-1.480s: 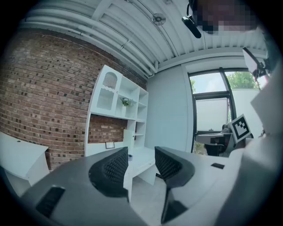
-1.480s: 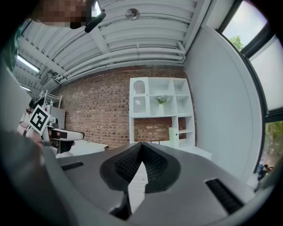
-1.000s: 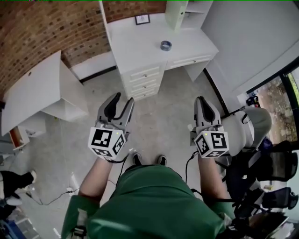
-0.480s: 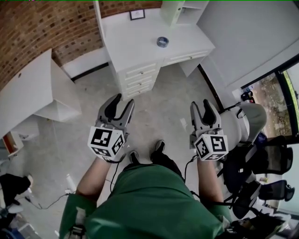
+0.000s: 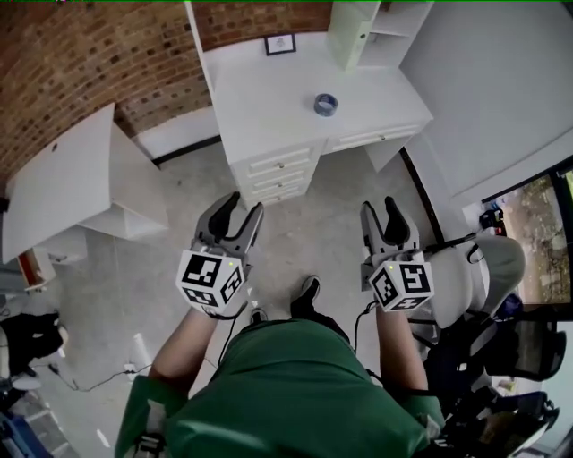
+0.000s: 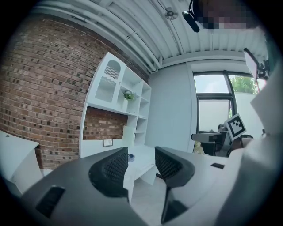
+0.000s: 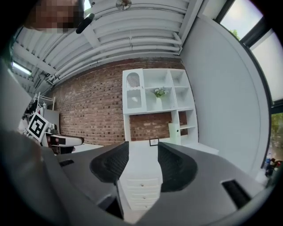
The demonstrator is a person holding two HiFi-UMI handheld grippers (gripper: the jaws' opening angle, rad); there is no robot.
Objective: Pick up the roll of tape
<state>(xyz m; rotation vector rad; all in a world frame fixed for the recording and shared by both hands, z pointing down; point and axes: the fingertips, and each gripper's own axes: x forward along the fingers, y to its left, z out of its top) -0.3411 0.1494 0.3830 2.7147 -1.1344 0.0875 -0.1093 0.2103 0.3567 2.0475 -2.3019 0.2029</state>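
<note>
The roll of tape (image 5: pixel 325 105), a small blue-grey ring, lies flat on the white desk (image 5: pixel 269 89) at the far side of the room. In the left gripper view the tape (image 6: pixel 131 157) shows tiny, far off between the jaws. My left gripper (image 5: pixel 240 213) is held over the floor well short of the desk, open and empty. My right gripper (image 5: pixel 380 211) is level with it on the right, its jaws spread wide with nothing between them. In the right gripper view the right gripper (image 7: pixel 143 154) points at the desk drawers (image 7: pixel 142 185).
A small picture frame (image 5: pixel 280 43) and a pale green box (image 5: pixel 349 22) stand at the back of the desk under white shelves. A second white table (image 5: pixel 63 174) is at the left against the brick wall. An office chair (image 5: pixel 479 268) and cables are at the right.
The right gripper's jaws have gone from shut to wide open. Both grippers have moved forward toward the desk, and the person has stepped closer.
</note>
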